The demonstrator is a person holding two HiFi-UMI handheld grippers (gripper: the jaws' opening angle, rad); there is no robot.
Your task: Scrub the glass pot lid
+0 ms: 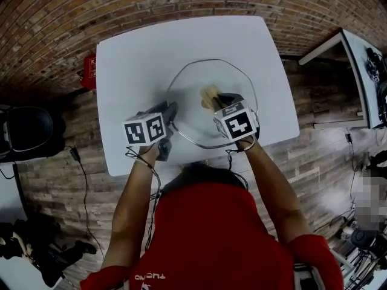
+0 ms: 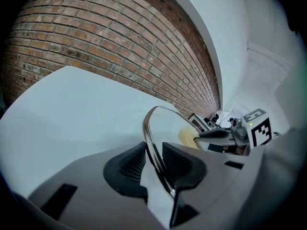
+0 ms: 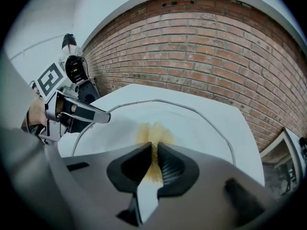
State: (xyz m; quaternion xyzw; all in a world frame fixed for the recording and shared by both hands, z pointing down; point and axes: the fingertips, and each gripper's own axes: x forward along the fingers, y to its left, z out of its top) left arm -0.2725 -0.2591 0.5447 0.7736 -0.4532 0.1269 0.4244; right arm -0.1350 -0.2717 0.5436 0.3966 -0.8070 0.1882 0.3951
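While the white rectangular table [image 1: 133,53] before the brick wall [image 3: 201,47] carries everything, we find the round glass pot lid [image 1: 193,83] lying on its near half, just in front of us. Its metal rim [image 2: 147,128] makes a thin ring on the white top. Our left gripper [image 2: 154,163] has its jaws closed on that rim at the lid's near left edge, with the steel band caught between the ribbed pads. Our right gripper [image 3: 153,166] points down at the middle of the glass, its jaws pinched tight on a tan scrub pad [image 3: 154,131]. The pad's free end lies on the glass or just above it; we cannot tell which. We judge the scrubbing stroke to be the step in hand. To do it well, we should keep the left grip firm so the lid cannot spin or slide towards the table edge. We should press the pad down only lightly, work in small circles from the centre outward, and stop short of the left jaws. Glass is slick, so too hard a push may skate the pad or tip the lid.
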